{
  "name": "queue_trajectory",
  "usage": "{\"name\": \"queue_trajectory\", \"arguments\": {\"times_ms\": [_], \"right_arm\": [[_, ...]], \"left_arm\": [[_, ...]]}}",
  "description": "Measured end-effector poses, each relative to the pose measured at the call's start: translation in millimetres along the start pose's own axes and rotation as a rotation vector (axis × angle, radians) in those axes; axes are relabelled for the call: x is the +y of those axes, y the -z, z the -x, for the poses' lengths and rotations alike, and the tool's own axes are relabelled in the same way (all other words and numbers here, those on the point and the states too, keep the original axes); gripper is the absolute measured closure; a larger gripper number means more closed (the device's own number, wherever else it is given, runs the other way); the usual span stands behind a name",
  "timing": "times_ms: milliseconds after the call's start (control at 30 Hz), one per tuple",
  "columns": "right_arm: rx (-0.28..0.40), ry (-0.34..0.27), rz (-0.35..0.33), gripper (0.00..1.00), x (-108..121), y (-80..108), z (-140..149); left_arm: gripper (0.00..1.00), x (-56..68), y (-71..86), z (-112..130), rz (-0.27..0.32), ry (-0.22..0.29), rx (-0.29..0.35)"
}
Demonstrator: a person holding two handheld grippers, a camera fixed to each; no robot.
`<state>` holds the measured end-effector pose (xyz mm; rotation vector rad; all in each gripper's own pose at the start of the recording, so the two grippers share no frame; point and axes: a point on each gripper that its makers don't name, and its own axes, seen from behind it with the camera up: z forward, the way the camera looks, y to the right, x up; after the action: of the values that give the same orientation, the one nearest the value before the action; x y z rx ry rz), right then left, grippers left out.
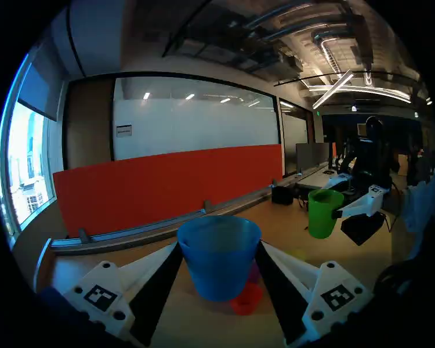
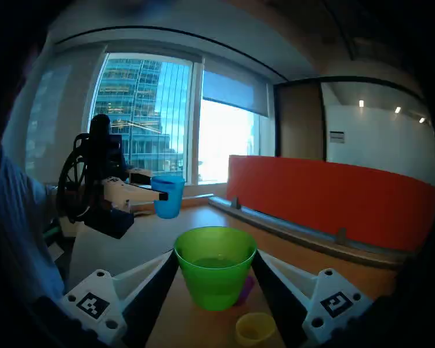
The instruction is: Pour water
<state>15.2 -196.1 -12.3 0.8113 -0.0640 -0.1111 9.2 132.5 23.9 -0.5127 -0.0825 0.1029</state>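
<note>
Clamped in our left gripper (image 1: 219, 250), the blue cup (image 1: 219, 267) hangs above the table (image 1: 281, 223); our right gripper (image 2: 215, 258) pinches the green cup (image 2: 215, 284), water inside. We judge pouring not begun: next, bring green rim over blue, then tilt gently.

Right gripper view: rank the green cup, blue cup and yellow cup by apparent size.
1. green cup, nearest the camera.
2-3. blue cup and yellow cup look about alike; the blue one is farther off, so I won't rank them.
</note>
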Motion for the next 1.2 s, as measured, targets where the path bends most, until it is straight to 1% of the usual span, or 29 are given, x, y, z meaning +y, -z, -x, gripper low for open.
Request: {"name": "queue_trajectory", "arguments": {"times_ms": [367, 533, 667, 867, 1200], "right_arm": [[-0.064, -0.009, -0.038, 0.09, -3, 9.2, 20], [-0.098, -0.014, -0.052, 0.09, -5, 12.3, 32], [-0.122, -0.011, -0.063, 0.09, -7, 13.5, 39], [-0.156, -0.009, -0.081, 0.09, -10, 15.5, 51], [-0.221, 0.005, -0.088, 0.09, -9, 21.2, 75]], "left_arm": [[0.14, 2.7, 2.9, 45, 0.026, -0.02, -0.104], [0.14, 7.1, 4.4, 64, 0.044, -0.035, -0.153], [0.14, 12.5, 4.5, 77, 0.061, -0.054, -0.191], [0.14, 19.3, 5.4, 95, 0.088, -0.067, -0.24], [0.14, 23.5, 6.8, 125, 0.113, -0.092, -0.328]]}}
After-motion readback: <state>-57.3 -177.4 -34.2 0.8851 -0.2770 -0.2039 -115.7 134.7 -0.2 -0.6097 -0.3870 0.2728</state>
